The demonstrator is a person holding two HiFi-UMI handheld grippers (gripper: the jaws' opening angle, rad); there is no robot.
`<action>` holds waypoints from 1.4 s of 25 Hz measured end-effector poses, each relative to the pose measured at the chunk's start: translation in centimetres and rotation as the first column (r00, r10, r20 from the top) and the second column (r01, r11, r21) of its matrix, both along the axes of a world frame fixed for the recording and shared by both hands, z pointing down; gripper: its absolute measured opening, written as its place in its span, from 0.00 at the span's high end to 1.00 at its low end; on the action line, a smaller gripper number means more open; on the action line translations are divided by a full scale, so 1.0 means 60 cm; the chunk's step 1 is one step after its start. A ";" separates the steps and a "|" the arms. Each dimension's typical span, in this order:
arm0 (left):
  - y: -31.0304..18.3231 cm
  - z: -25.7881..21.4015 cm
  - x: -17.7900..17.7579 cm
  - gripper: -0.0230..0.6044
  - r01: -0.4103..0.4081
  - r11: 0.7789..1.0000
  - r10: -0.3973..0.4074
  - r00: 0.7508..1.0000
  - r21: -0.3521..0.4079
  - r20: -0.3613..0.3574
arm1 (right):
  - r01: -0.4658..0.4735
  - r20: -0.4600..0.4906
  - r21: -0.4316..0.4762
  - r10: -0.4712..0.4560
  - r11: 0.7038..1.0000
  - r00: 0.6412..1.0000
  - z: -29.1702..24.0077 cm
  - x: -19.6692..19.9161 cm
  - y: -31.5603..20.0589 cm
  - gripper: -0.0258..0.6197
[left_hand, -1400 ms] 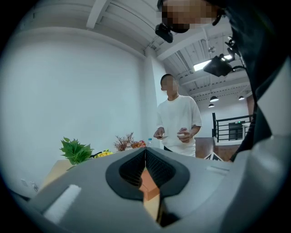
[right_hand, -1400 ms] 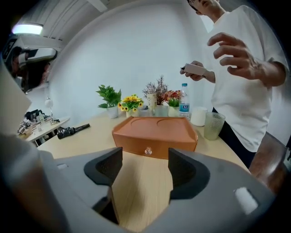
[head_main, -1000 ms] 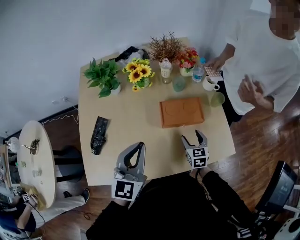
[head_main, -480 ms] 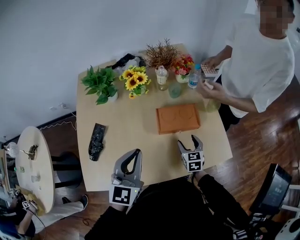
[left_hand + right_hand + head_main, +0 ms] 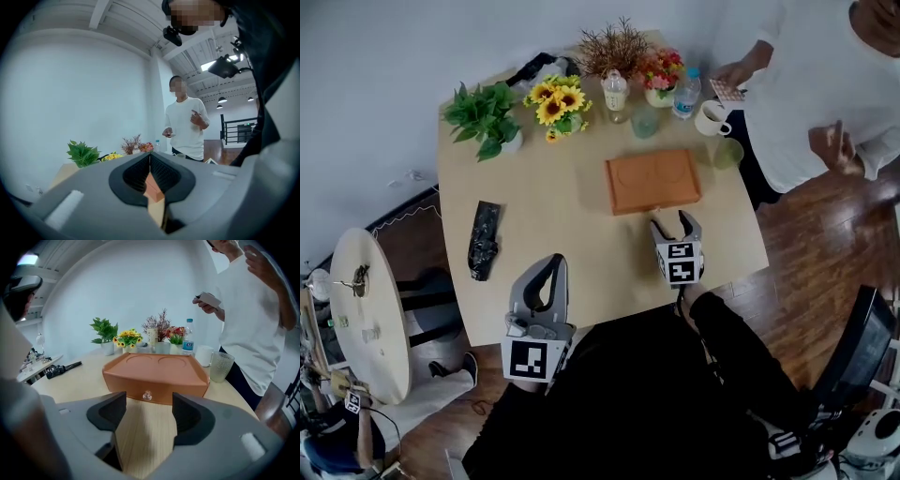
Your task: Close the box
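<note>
Orange box [image 5: 653, 180] sits closed, clear knob [image 5: 147, 395] facing parted right gripper [image 5: 672, 222]; left gripper [image 5: 553, 262] pinched together.

Light wood table [image 5: 572, 244], rounded corners, mid-room. Plain white wall [image 5: 384, 75] behind it and to its left, with a cable [image 5: 411, 176] trailing along the wall base there. Floor [image 5: 806, 253] right of table is dark glossy wood planks. Small round table [image 5: 380, 309], pale top, left of it, cluttered. Black flat panel [image 5: 855, 361] near-right of table, can't tell what. Overhead: white beamed ceiling [image 5: 122, 14], dome lamps [image 5: 222, 100] lit further back. Black railing [image 5: 241, 131] beyond table's right side. Light even, soft.
</note>
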State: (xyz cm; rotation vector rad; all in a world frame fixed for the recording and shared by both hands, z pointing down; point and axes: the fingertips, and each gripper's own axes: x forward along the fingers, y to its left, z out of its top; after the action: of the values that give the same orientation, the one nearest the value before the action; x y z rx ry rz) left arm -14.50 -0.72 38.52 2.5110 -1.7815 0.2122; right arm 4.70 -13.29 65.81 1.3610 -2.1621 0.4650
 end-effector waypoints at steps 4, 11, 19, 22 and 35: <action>0.011 0.016 -0.015 0.99 0.010 0.999 -0.010 1.000 -0.033 0.001 | -0.027 -0.068 -0.016 0.026 0.999 0.997 0.016 -0.013 -0.016 0.52; 0.020 0.031 -0.046 0.99 0.028 0.997 -0.027 1.000 -0.068 0.013 | -0.129 -0.108 -0.055 0.123 0.990 0.987 0.052 -0.016 -0.037 0.71; 0.011 0.034 -0.047 0.99 0.003 0.998 -0.002 1.000 -0.071 0.012 | -0.118 -0.119 -0.046 0.112 0.992 0.987 0.053 -0.022 -0.033 0.85; 0.006 0.034 -0.042 0.99 -0.007 0.998 0.008 1.000 -0.070 0.014 | -0.106 -0.126 -0.035 0.100 0.994 0.987 0.053 -0.022 -0.036 0.85; -0.001 0.038 -0.003 0.99 -0.051 0.996 0.051 0.999 -0.070 0.004 | 0.033 -0.119 -0.052 -0.039 0.998 0.992 0.056 0.028 0.063 0.85</action>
State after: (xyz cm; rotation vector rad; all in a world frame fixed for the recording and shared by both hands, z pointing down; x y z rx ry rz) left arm -14.65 -0.79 40.80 2.5123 -1.6827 0.2795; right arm 6.41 -9.50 69.17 1.2879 -2.0606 0.4098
